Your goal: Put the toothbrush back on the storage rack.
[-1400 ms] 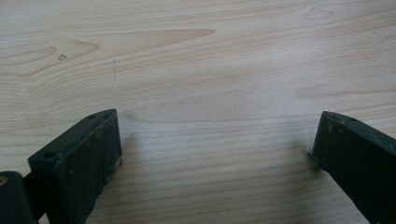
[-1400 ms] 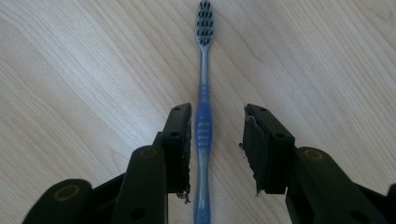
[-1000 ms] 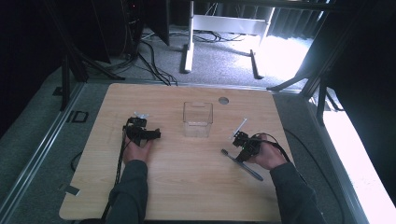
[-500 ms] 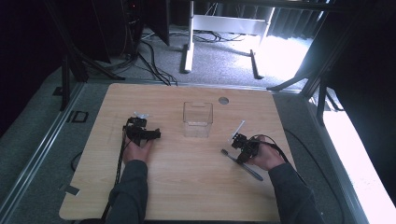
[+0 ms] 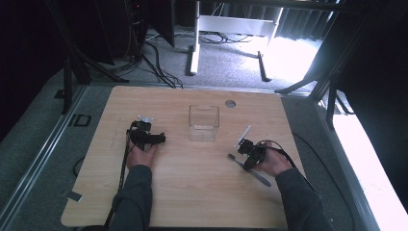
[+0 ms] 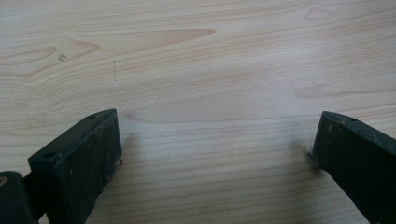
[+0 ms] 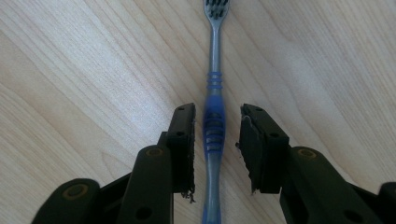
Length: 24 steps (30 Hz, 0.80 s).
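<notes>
High view: wooden table carries a clear plastic container near the middle of its far edge; it looks empty. The toothbrush lies flat toward the right edge, well apart from the container, handle running under the right gripper. Left gripper rests on the table toward the left edge, unchanged from a second ago. The right hand has barely shifted in that time. Left gripper view: jaws stand wide apart over bare wood grain, nothing between them. Right gripper view: the blue grip section of the toothbrush lies between the two jaws, bristle head pointing away. The jaws have just been closing around the handle, but a narrow gap shows on each side, so the pads do not yet press it. Judgement: pick-up is at the grasp stage; the brush is centred and closing further should secure it, with the empty container the likely destination.
</notes>
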Motion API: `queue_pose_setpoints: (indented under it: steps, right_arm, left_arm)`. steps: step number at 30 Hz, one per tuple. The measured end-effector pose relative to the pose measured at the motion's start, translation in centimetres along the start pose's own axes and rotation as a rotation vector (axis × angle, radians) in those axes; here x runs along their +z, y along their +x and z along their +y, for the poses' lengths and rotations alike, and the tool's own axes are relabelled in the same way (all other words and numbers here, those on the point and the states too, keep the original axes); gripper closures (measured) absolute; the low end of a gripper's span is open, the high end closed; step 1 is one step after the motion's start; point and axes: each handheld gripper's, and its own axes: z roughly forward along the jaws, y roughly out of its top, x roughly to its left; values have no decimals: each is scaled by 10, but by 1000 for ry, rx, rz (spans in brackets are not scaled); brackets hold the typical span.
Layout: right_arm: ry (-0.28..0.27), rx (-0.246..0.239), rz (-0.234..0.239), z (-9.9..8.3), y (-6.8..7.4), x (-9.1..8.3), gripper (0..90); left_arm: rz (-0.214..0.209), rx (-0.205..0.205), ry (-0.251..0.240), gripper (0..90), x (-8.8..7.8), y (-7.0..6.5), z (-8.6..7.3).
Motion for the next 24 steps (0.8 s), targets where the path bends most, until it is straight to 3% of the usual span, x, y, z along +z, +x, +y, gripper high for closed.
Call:
queue_pose_setpoints:
  steps: [24]
  right_arm:
    - [37,0,-1,0,0,11,727]
  left_arm:
    - [0,0,0,15,0,0,0]
